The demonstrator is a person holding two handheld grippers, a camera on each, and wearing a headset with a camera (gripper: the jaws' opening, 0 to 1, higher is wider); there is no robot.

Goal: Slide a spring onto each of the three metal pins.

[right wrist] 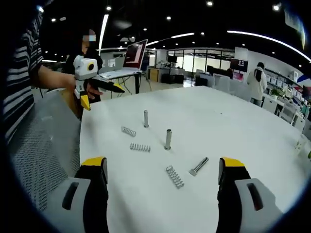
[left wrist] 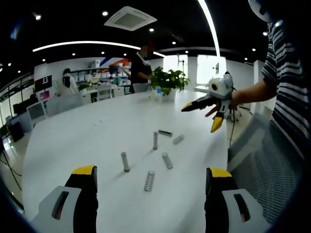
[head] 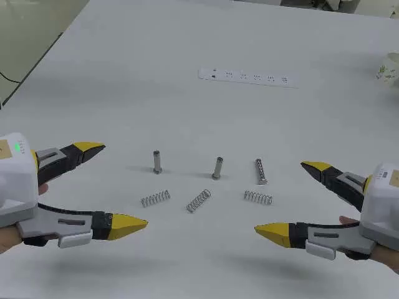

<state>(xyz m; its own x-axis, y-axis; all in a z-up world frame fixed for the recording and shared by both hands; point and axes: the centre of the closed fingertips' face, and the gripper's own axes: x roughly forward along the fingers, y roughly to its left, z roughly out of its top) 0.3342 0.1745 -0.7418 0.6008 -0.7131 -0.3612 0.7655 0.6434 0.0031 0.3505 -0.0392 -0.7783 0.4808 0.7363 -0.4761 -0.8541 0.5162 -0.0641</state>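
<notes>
Head view, lower left: left gripper (head: 115, 185), jaws spread wide, nothing between them. Lower right: right gripper (head: 285, 198), same, released and empty. Both hover low over the white tabletop (head: 124, 93), tips angled inward toward frame centre, wrists level.

Between them, mid-frame, a row of three springs, all lying flat and apart from each other: left spring (head: 155, 199), middle spring (head: 199, 200) tilted diagonally, right spring (head: 257, 197). Left and right springs have their long axis roughly left-right in frame. Left spring is just right of the left gripper's lower tip; right spring is just up-left of the right gripper's lower tip. Each hand is near its own end, middle spring is about even.

Just above the springs: left pin (head: 157, 161) and middle pin (head: 217, 168) standing upright, right pin (head: 260, 171) lying on its side, axis up-down in frame. No spring on any pin; nothing started. Likely the lying pin needs standing or holding first.

Upper centre, well apart: power strip (head: 247, 77).
</notes>
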